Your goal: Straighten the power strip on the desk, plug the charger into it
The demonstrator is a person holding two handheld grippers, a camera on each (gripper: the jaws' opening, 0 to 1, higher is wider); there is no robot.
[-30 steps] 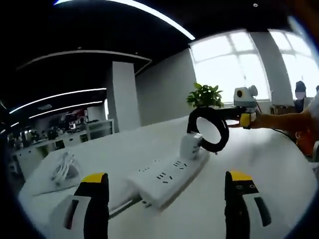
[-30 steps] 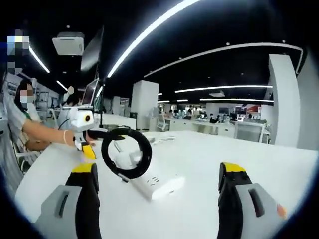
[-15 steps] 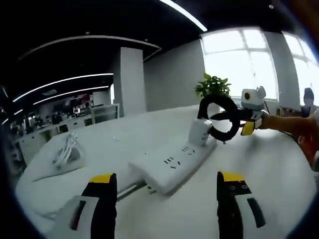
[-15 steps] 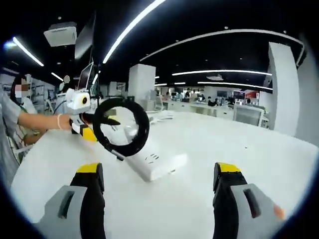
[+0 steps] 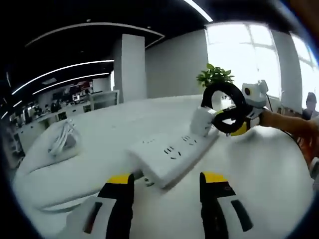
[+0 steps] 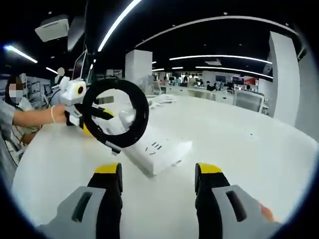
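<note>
Left gripper view: broad white bench (image 5: 269, 164) spreading ahead of the left tongs (image 5: 167, 178), plenty of bare top to their right and beyond, near edge curving away at far left. White power strip (image 5: 172, 154) just ahead of the tips, lying flat and slantwise, near end above the gap between the jaws, far end running up and to the right, well in from every bench edge. Black cable loop (image 5: 227, 107) raised over that far end, pinched by a third pair of tongs (image 5: 239, 128) in a person's hand (image 5: 271, 119) reaching in from the right. White charger (image 5: 202, 121) upright on the strip's far end, just left of the loop; cannot tell whether fully seated. Loose white cable bundle (image 5: 62, 142) well off to the left, near the bench edge. Potted plant (image 5: 215, 75) far beyond, by the window. Left tongs parted, gripping nothing, not touching the strip.

Right gripper view: right tongs (image 6: 158, 169) likewise parted and empty, strip's near end just beyond the tips, loop and charger ahead to the left, wide bare bench stretching right to a distant edge.
</note>
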